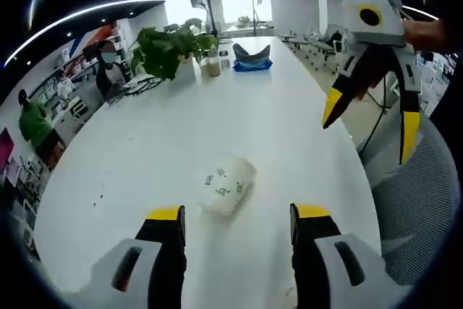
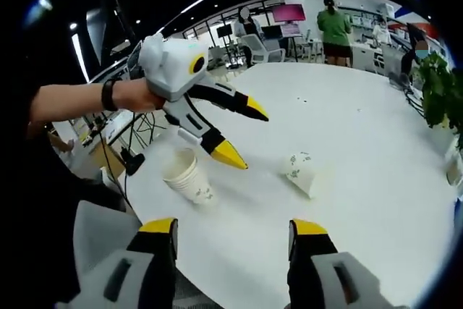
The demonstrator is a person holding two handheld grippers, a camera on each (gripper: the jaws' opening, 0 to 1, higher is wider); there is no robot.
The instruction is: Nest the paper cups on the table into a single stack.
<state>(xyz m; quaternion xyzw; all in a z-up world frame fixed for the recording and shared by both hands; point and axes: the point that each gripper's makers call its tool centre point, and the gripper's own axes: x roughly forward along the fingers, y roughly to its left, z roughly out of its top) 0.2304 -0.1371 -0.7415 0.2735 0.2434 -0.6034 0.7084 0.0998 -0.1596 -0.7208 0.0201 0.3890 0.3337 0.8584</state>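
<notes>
A paper cup (image 1: 227,184) lies tipped on its side on the white counter (image 1: 260,121), just ahead of the left gripper (image 1: 237,223) and between the lines of its two fingers. In the right gripper view the same cup (image 2: 302,172) lies with its mouth turned toward the camera. Dark print marks its wall, too small to read. Near the counter's edge stands a stack of cups (image 2: 187,174), upright and open at the top, well apart from the fallen cup; it carries the same kind of print, also unreadable.

The left gripper's fingers are spread wide and grasp nothing; the cup is not touching them. In the right gripper view that gripper (image 2: 242,132) hangs above the counter, held by a hand (image 2: 137,94) with a dark band at the wrist, its yellow-tipped fingers (image 2: 228,154) angled downward between the stack and the lying cup.

The right gripper (image 2: 231,231) is likewise spread and empty. In the left gripper view it (image 1: 372,117) hangs in the air beyond the counter's edge, fingers pointing down.

At the counter's far end are a leafy plant (image 1: 168,50) and a blue object (image 1: 252,58).
</notes>
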